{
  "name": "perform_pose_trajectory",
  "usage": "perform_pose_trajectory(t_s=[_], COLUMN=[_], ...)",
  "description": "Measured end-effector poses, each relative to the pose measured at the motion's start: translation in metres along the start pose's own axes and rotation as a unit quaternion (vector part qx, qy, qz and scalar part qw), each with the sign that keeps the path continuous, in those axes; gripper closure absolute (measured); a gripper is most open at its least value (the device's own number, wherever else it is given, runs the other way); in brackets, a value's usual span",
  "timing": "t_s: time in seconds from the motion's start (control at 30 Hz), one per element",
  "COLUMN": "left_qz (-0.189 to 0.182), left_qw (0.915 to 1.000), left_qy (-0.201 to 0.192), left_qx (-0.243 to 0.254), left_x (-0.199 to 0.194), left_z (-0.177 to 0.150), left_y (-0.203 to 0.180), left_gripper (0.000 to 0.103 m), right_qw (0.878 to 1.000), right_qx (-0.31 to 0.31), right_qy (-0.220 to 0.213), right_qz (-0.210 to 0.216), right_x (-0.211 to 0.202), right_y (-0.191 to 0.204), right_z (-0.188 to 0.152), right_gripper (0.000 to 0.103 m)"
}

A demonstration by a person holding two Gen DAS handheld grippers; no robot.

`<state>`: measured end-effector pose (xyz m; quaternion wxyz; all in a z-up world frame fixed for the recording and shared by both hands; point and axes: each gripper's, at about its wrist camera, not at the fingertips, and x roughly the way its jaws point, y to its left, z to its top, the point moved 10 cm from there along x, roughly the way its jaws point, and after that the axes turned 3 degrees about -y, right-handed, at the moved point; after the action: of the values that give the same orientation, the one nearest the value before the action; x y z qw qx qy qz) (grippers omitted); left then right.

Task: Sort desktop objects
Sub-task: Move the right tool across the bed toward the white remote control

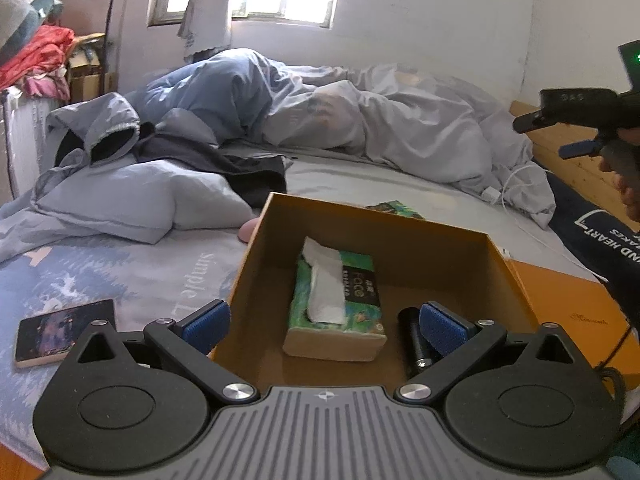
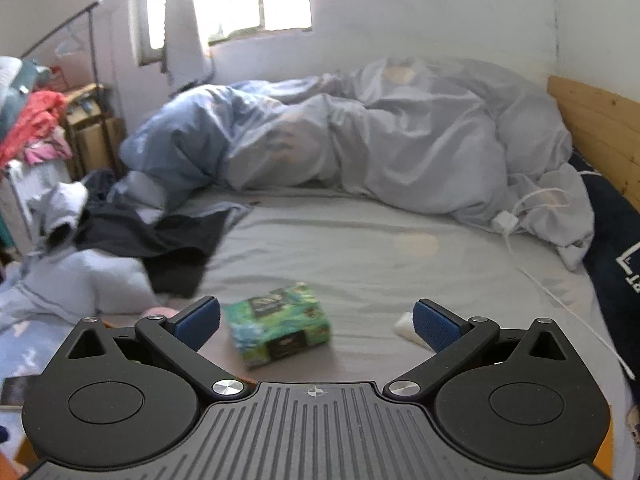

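Note:
An open brown cardboard box [image 1: 360, 216] stands on the bed. Inside lie a green tissue pack [image 1: 336, 304] with a white tissue sticking out and a black cylinder [image 1: 414, 340] at its right. My left gripper [image 1: 324, 326] hovers open over the box's near edge, nothing between its pads. A second green pack [image 2: 278, 324] lies on the grey sheet, just ahead of my open right gripper [image 2: 316, 322] and slightly left of its centre. A small white object [image 2: 406, 326] lies behind the right pad. The right gripper [image 1: 560, 132] also shows in the left wrist view at the far right, held by a hand.
A dark-covered booklet [image 1: 66, 330] lies on the patterned sheet left of the box. An orange lid [image 1: 560, 304] lies at the box's right. Crumpled grey duvet [image 2: 380, 136], dark clothes [image 2: 160, 240] and a white charger cable [image 2: 508, 224] fill the far bed. Wooden headboard [image 2: 596, 120] at right.

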<state>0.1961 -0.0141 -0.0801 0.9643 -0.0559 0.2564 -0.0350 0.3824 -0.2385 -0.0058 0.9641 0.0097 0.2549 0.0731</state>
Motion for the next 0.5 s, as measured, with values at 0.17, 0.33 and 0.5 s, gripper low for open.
perform_pose_trajectory(t_s=[0.17, 0.33, 0.5], left_qz=[-0.005, -0.004, -0.005], left_qw=[0.9999, 0.9999, 0.9998], left_qy=[0.003, 0.009, 0.015], left_qx=[0.008, 0.014, 0.014], left_x=[0.011, 0.025, 0.042], left_z=[0.001, 0.005, 0.014], left_y=[-0.010, -0.018, -0.027], left_gripper=[0.000, 0.000, 0.000], right_qw=[1.000, 0.999, 0.998], right_qx=[0.002, 0.008, 0.005], right_qy=[0.011, 0.022, 0.037], right_qz=[-0.017, -0.034, -0.042], right_x=[0.020, 0.037, 0.056], right_y=[-0.022, -0.043, -0.062], right_z=[-0.007, -0.014, -0.023], right_gripper=[0.000, 0.000, 0.000])
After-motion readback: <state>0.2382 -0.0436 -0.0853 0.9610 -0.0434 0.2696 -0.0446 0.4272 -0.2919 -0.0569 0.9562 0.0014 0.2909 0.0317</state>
